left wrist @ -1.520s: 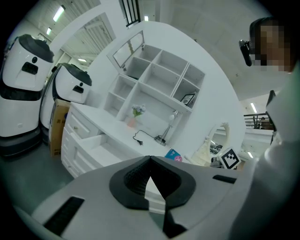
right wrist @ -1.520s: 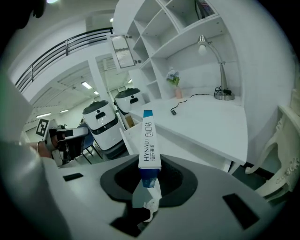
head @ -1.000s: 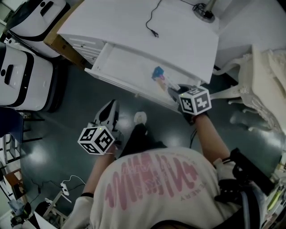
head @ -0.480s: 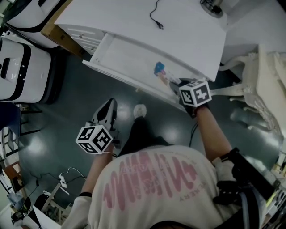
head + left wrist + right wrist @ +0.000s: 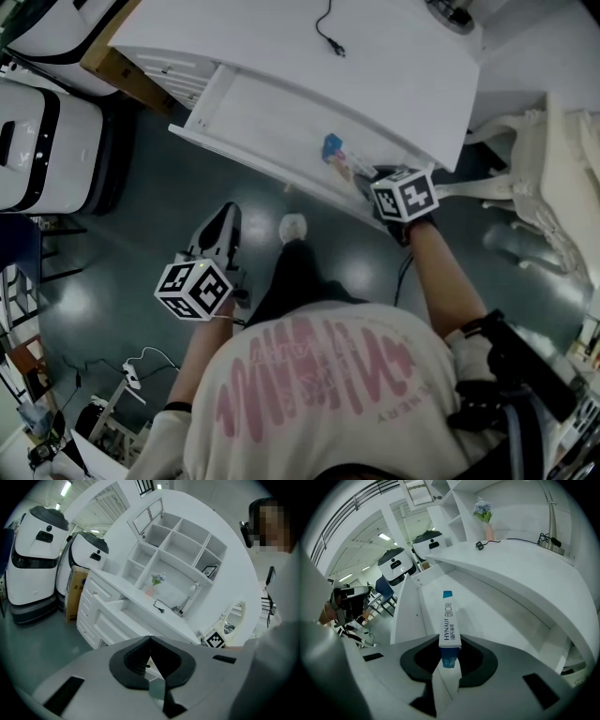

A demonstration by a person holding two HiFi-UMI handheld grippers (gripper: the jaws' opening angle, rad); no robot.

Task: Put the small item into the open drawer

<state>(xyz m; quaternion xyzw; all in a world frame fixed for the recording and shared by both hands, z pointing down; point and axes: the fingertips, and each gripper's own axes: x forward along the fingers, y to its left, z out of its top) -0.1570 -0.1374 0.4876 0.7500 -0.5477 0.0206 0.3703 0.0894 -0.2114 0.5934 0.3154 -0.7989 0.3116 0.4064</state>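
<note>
Two grippers in play. Nearest, the left gripper [image 5: 150, 644] hangs over the dark floor [image 5: 141, 216] beside the person's leg [image 5: 292, 277], jaws pressed together on nothing. Further out on the right, the right gripper [image 5: 450, 651] points steeply down over the open drawer [image 5: 246, 111], jaws clamped on the near end of the small box [image 5: 448, 613]. The box juts forward from the pads, its far blue-tipped end free above the bare white drawer bottom, toward the drawer's right end. No contact with the drawer bottom that I can make out. The box reads as thin printed card. It is likely very light, stiff along its length but easy to dent across its faces, and smooth enough to slip or swivel when pinched at one end only. The present hold across its sides looks adequate, though a grip nearer the middle would resist twisting better. Gentle squeeze only. Beyond the drawer lies the white desk top [image 5: 375, 66] with a loose black cable [image 5: 328, 33].
</note>
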